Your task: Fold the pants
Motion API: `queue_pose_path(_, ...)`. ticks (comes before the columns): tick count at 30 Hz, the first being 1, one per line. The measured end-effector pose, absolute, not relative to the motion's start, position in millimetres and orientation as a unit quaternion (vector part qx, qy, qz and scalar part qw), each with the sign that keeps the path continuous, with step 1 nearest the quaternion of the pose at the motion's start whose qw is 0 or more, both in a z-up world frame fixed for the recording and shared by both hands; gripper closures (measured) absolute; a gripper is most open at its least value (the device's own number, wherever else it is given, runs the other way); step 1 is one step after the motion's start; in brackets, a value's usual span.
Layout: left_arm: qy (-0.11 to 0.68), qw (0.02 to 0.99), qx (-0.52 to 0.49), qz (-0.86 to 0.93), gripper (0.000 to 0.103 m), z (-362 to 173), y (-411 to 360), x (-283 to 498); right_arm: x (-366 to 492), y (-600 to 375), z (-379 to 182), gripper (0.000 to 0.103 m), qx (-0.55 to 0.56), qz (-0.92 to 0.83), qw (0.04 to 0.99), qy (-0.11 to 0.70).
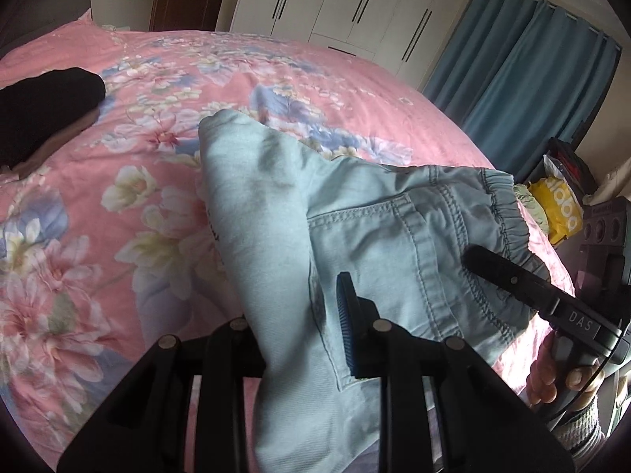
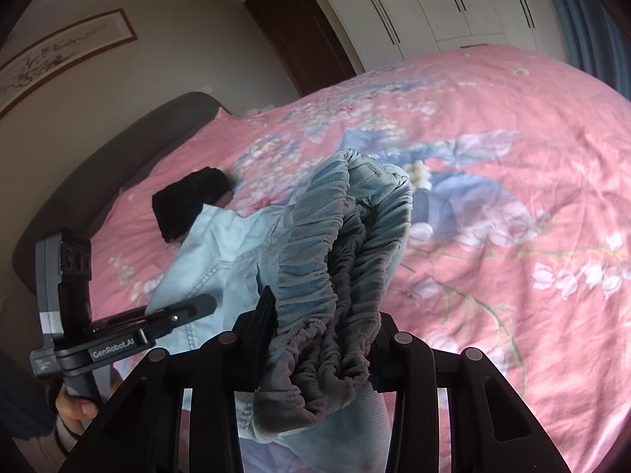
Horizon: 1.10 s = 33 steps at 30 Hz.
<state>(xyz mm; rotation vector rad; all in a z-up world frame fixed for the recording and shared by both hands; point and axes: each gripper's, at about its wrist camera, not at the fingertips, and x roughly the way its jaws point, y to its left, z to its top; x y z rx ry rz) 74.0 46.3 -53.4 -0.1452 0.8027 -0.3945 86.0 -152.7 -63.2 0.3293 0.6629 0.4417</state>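
Pale blue denim pants (image 1: pixel 355 236) hang lifted over a bed (image 1: pixel 118 197), gathered in a loose drape with a back pocket facing the left camera and the far leg end folded over toward the middle of the bed. The left claw (image 1: pixel 303 339) is clamped on the cloth near the pocket seam; only one ribbed pad (image 1: pixel 346 327) shows, the other seems buried under the fabric. The right claw (image 2: pixel 323 339) is clamped on the bunched elastic waistband (image 2: pixel 347 260), which spills over its fingers and hides the pads. In the left view that right claw reaches in from the right edge, a hand (image 1: pixel 560 374) wrapped round its grip. A pink floral quilt (image 2: pixel 512 197) covers the bed. A black garment (image 1: pixel 43 110) lies on the far left of it, well apart from the pants. Beyond stand a white wardrobe (image 1: pixel 355 4) and blue curtains (image 1: pixel 532 79); a yellow bag (image 1: pixel 560 213) sits off the bed's right side.
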Motion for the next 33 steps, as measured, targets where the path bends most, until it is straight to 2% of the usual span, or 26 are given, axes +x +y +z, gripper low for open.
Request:
queue_pose_path(12, 0.378, 0.909, -0.058, -0.168, 0.080, -42, 66, 94, 114, -126, -55, 0.063, 0.143, 0.233, 0.910, 0.311)
queue_pose_path(24, 0.367, 0.918, -0.047, -0.144, 0.080, -34, 82, 150, 172, -106, -52, 0.063, 0.148, 0.245, 0.911, 0.298)
queue_pose_path(33, 0.387, 0.911, -0.046, -0.136, 0.080, -51, 83, 186, 206, -100, -66, 0.063, 0.149, 0.233, 0.907, 0.318)
